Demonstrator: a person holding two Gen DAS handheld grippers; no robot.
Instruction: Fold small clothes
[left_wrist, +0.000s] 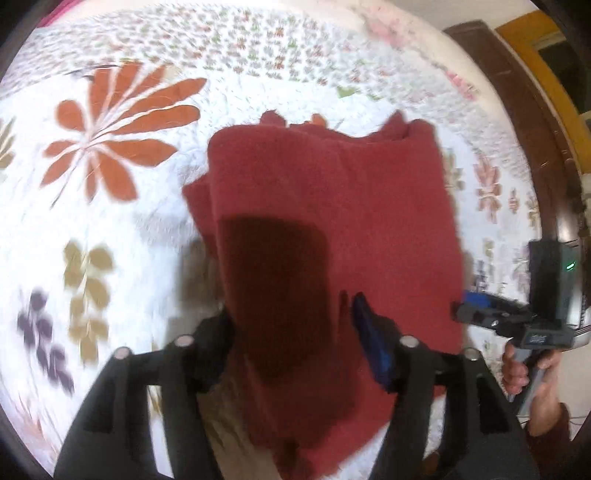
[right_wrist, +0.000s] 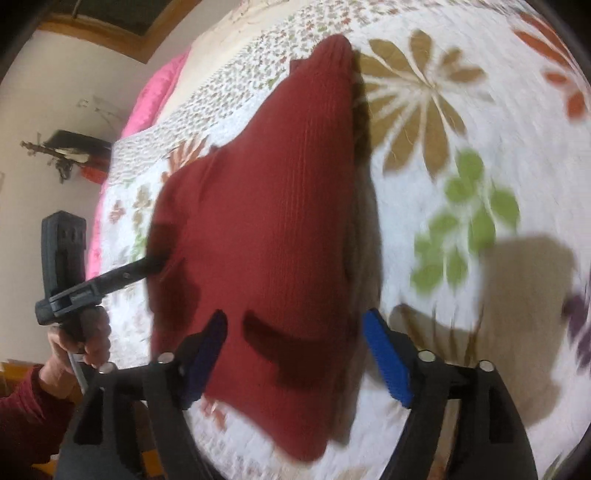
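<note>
the red knit garment (left_wrist: 325, 221) lies folded on the floral bedspread (left_wrist: 110, 221), soft, light and floppy. left tongs (left_wrist: 291, 332) and right tongs (right_wrist: 295, 350) both stand wide above its near edge; corners look the best place to pinch.

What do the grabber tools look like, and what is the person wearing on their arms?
Each grabber is black plastic. The left gripper and right gripper both have ridged blue pads, silver round bolts and a black handle below. A green light glows on the right one's box. The sleeve is dark red.
</note>
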